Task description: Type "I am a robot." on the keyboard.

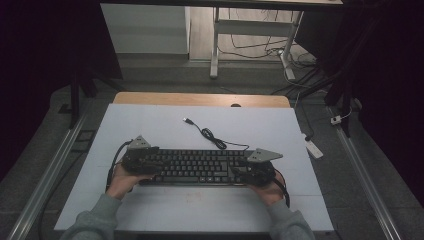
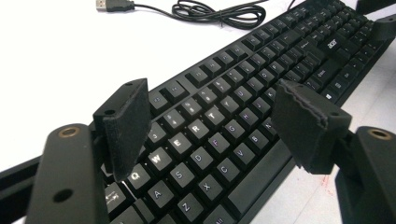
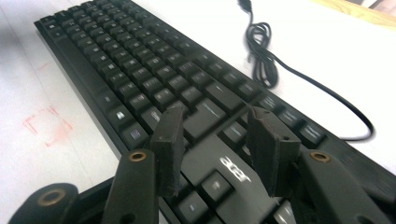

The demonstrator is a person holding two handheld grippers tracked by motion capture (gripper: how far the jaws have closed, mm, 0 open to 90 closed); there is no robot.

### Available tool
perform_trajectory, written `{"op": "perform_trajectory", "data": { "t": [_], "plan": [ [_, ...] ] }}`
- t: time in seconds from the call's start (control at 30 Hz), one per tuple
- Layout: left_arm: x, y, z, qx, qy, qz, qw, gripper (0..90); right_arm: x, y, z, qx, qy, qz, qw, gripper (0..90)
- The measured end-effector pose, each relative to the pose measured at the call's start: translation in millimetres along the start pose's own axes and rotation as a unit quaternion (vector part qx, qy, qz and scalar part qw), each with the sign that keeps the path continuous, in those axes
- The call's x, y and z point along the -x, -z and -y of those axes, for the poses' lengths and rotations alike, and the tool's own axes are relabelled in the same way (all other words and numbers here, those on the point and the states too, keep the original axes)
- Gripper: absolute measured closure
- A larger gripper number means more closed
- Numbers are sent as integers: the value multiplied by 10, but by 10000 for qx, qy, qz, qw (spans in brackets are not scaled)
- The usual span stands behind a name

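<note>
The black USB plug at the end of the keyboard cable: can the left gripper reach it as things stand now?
Probably yes. The left gripper stands open over the black keyboard, and bare white table lies between it and the black USB plug.

High view: fixed above the person's side, facing forward and down over the whole desk point(image 1: 150, 125). Each gripper view rides low on its tongs, close over opposite ends of the keyboard point(image 1: 192, 166). All three share the keyboard and coiled cable point(image 1: 212, 137).
</note>
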State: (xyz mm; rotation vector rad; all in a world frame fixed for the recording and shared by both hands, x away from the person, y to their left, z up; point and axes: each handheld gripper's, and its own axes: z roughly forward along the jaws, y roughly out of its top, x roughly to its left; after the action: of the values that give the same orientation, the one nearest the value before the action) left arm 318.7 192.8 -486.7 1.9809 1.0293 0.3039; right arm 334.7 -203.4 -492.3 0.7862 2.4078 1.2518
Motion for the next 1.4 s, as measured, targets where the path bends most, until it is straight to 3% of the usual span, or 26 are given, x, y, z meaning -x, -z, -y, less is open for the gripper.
{"op": "perform_trajectory", "data": {
  "t": [0.23,0.4,0.6,0.87,1.4],
  "plan": [
    [-11,11,3,33,24,-101,9999,317,35,24,35,-9,-39,41,10000,564],
    [-2,16,3,44,-7,-82,10000,388,16,-2,30,-43,10,18,10000,563],
    [26,14,0,73,-89,-38,9999,561,22,1,30,-38,7,24,10000,563],
    [89,-16,-4,8,-255,146,9996,881,16,-13,30,-56,40,30,10000,564],
    [360,-325,37,-516,-685,432,9954,889,10,-28,31,-113,52,44,9999,563]
  ]
}}
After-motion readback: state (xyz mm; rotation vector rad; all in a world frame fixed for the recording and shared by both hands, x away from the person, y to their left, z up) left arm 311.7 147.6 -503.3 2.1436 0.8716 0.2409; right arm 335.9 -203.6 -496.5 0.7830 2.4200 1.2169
